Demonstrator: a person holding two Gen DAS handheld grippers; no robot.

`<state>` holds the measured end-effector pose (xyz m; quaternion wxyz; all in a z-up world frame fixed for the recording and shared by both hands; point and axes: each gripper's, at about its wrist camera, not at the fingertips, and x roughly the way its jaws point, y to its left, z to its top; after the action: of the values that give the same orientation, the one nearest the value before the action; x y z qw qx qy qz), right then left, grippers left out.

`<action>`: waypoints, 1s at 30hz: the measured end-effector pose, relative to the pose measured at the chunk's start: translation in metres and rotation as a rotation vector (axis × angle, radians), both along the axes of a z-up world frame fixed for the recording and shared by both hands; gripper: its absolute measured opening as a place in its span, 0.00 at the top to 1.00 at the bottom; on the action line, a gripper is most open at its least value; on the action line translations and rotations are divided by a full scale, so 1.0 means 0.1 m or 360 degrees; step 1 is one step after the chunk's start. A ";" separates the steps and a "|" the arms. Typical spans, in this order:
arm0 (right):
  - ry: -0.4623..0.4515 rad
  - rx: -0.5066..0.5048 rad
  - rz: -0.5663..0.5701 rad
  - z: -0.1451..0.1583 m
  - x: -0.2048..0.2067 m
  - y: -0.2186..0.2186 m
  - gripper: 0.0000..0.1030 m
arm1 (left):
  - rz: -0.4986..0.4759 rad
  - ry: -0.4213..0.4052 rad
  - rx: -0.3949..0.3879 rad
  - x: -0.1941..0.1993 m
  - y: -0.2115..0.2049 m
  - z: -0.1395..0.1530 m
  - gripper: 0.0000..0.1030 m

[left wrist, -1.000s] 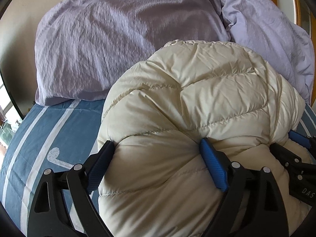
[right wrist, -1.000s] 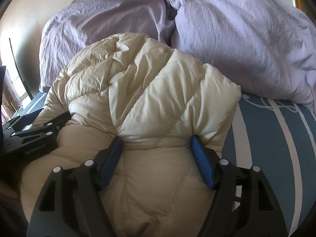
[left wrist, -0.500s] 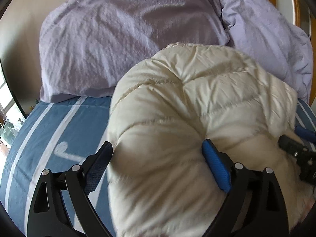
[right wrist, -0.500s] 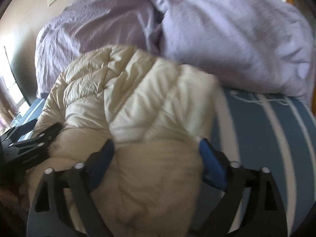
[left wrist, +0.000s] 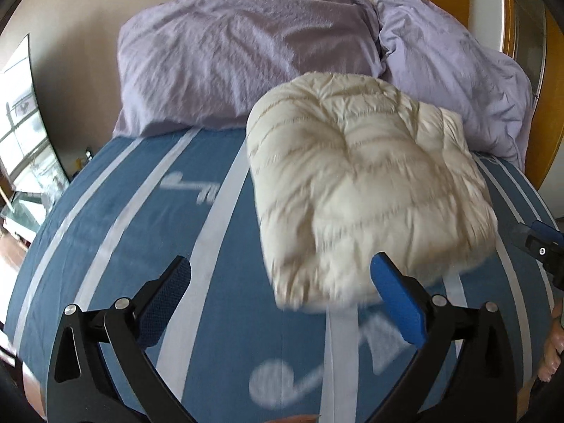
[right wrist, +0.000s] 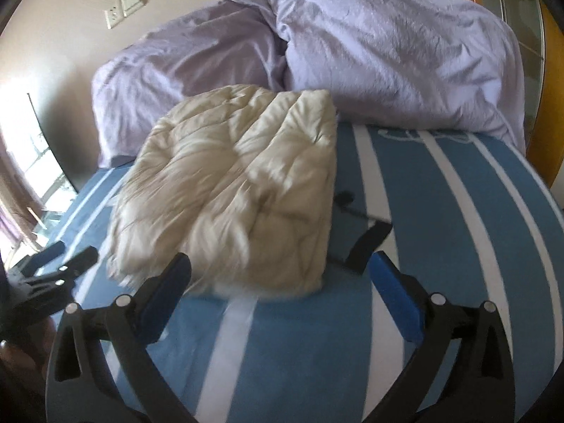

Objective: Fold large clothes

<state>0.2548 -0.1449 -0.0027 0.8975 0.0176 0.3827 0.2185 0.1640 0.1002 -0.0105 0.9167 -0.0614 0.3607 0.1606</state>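
A cream quilted puffer jacket [left wrist: 366,190] is seen folded into a thick, rounded bundle and laid on a blue bed cover with white stripes [left wrist: 141,211]. No part of it is held by either tool.

The left gripper [left wrist: 280,298] is held with its fingers wide apart, nothing between them. The jacket lies ahead of it and slightly to its right; the near edge of the bundle is seen just beyond the blue pad of the right-hand finger [left wrist: 398,303], though whether they touch cannot be told, as the frame is blurred there. Bare striped cover is seen between and ahead of the left-hand finger.

The right gripper [right wrist: 280,298] is likewise spread open and empty. From its view the jacket [right wrist: 232,190] lies ahead and to its left, its near edge just beyond the dark left-hand fingertip. To the tool's right, a dark printed mark on the cover [right wrist: 366,239] is seen beside the bundle's edge.

Each tool is caught in the other's view: the right one's tip at the far right edge of the left view [left wrist: 543,246], the left one's low at the left edge of the right view [right wrist: 60,271], both beside the jacket and apart from it.

Beyond the jacket, two lilac pillows [left wrist: 246,56] [right wrist: 398,49] are propped against a beige wall [left wrist: 88,7], the far edge of the bundle resting close against them. Wall sockets [right wrist: 125,5] are seen above the pillows in the right view.
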 end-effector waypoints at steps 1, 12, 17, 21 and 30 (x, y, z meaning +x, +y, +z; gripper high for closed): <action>0.0014 0.0006 0.0007 0.00 -0.07 -0.02 0.02 | 0.0004 0.0004 -0.0015 -0.07 -0.02 0.00 0.01; 0.0058 -0.0065 0.0071 0.09 -0.74 -0.06 0.02 | -0.0035 -0.0024 -0.0134 -0.63 -0.25 0.13 0.01; 0.0103 -0.0042 0.0084 0.19 -0.87 -0.14 0.02 | -0.0064 -0.0012 -0.0173 -0.76 -0.31 0.22 0.01; 0.0141 -0.0036 0.0097 0.28 -0.94 -0.17 0.02 | -0.0086 0.0001 -0.0224 -0.86 -0.35 0.26 0.01; 0.0201 0.0000 0.0110 0.38 -1.00 -0.24 0.02 | -0.0141 0.0000 -0.0249 -0.95 -0.46 0.35 0.01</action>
<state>0.1545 -0.1687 0.0355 0.8635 0.0182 0.4389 0.2479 0.0695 0.0547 0.0243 0.9153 -0.1168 0.3745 0.0911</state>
